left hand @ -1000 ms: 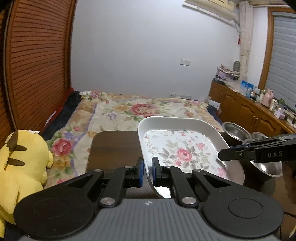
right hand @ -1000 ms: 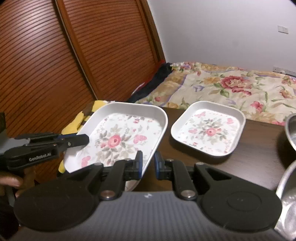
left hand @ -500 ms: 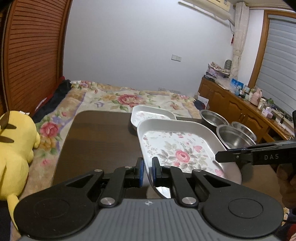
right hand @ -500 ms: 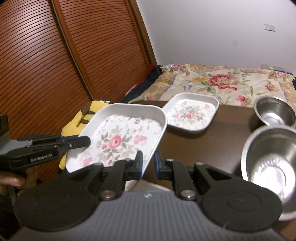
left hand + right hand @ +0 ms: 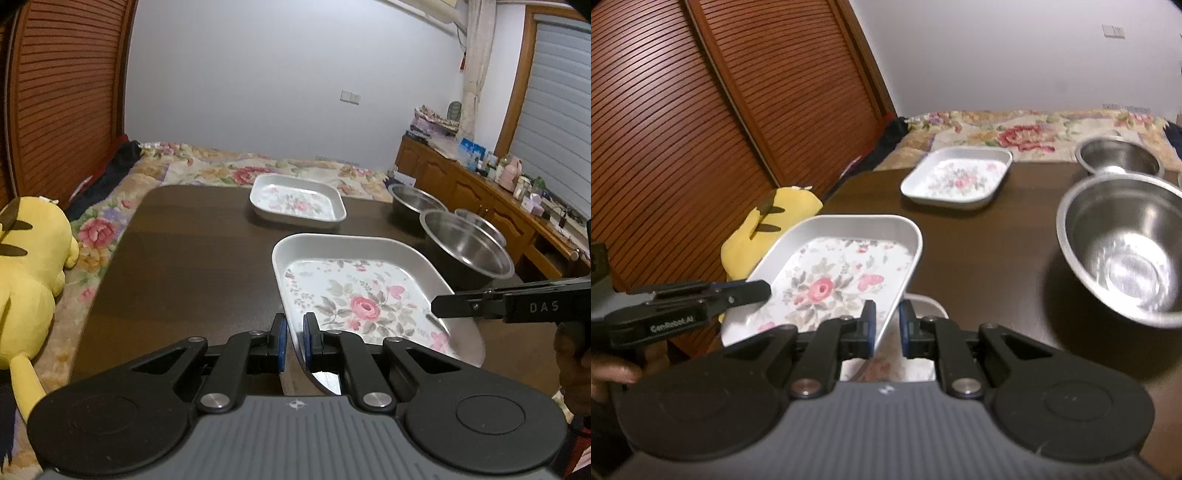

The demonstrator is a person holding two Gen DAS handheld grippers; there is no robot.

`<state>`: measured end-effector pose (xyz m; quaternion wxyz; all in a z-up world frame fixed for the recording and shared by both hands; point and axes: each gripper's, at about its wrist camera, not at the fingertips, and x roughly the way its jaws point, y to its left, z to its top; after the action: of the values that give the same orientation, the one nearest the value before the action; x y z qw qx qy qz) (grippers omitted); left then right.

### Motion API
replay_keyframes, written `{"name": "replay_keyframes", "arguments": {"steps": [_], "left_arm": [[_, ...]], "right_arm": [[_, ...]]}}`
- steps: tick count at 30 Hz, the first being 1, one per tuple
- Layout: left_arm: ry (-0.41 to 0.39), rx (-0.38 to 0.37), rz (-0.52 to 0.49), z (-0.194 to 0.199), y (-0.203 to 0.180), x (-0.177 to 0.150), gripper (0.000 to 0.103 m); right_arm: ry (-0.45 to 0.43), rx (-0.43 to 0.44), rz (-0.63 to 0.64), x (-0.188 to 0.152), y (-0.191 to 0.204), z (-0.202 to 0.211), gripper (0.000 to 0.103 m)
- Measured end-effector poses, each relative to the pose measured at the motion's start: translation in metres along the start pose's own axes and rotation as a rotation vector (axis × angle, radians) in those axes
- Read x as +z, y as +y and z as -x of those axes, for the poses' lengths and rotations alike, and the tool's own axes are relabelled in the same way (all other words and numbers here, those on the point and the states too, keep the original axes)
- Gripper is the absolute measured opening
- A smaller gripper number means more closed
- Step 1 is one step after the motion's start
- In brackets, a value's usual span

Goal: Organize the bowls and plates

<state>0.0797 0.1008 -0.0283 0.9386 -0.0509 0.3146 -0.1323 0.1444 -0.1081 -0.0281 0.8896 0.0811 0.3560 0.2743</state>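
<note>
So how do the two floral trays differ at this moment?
The near floral tray is gripped at opposite rims by the left gripper and right gripper; the far floral tray rests untouched on the table. Near one tilts; far one lies flat. Both share a rose print.

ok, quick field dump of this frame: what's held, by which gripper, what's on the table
held: large floral plate, lifted, tilted
left gripper: shut on the plate's near-left rim
right gripper: straddling the opposite rim; grip unclear
on table: small floral plate, three steel bowls
nearest bowl: right of the held plate, empty
off table: yellow plush on the bed, left
</note>
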Motion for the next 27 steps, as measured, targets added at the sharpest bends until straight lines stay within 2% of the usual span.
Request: {"name": "replay_keyframes", "arguments": {"steps": [7,15,27], "left_arm": [[0.018,-0.002,-0.006,-0.008,-0.001,-0.01,0.01],[0.048,0.001,-0.022,-0.01,-0.004,-0.02,0.01],[0.062,0.005,-0.032,-0.016,-0.005,-0.026,0.011]], "right_arm": [[-0.019,-0.016,-0.014,-0.016,-0.004,0.003,0.015],[-0.073,0.01,-0.131,-0.039,-0.017,0.001,0.015],[-0.112,-0.031,-0.127,-0.056,-0.015,0.003,0.015]]}}
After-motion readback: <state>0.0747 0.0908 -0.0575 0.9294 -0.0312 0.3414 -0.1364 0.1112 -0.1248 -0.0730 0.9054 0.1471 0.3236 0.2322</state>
